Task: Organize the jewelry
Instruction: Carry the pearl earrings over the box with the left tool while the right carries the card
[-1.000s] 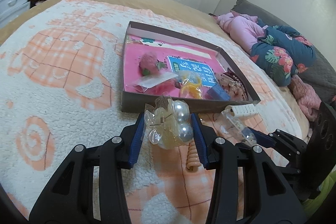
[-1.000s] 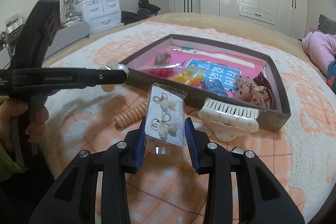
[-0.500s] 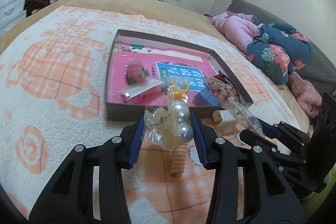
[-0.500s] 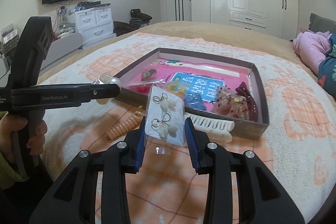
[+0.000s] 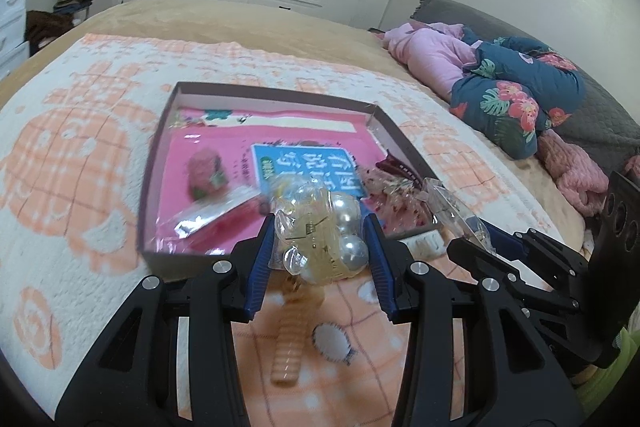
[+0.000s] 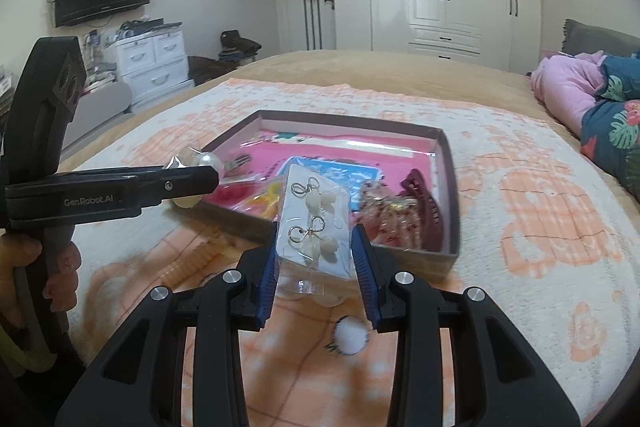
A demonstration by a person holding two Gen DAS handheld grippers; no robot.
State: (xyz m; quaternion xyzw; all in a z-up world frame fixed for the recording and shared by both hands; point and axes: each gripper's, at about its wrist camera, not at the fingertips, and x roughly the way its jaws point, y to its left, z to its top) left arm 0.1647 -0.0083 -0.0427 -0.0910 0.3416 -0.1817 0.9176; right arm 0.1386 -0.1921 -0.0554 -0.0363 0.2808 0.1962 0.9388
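Note:
My left gripper (image 5: 320, 251) is shut on a clear bag holding a yellowish hair claw with pearls (image 5: 320, 239), held above the near edge of the brown box (image 5: 160, 147). My right gripper (image 6: 316, 247) is shut on a clear packet of earrings on a white card (image 6: 314, 227), held in front of the box (image 6: 450, 187). The box holds a pink and blue lining, a red strawberry piece (image 5: 204, 177), a maroon claw clip (image 6: 424, 207) and other packets. The left gripper also shows in the right wrist view (image 6: 192, 179), and the right one in the left wrist view (image 5: 476, 239).
An orange spiral hair tie (image 5: 290, 335) lies on the white and orange blanket (image 5: 80, 147) below my left gripper. A white comb clip (image 5: 428, 241) lies by the box's near wall. Pink and floral clothes (image 5: 500, 87) are piled at the right. Wardrobes stand behind.
Both grippers have risen and tilted with their loads, so the box sits lower and farther in both views. The white comb clip is now mostly hidden behind the right gripper's packet.

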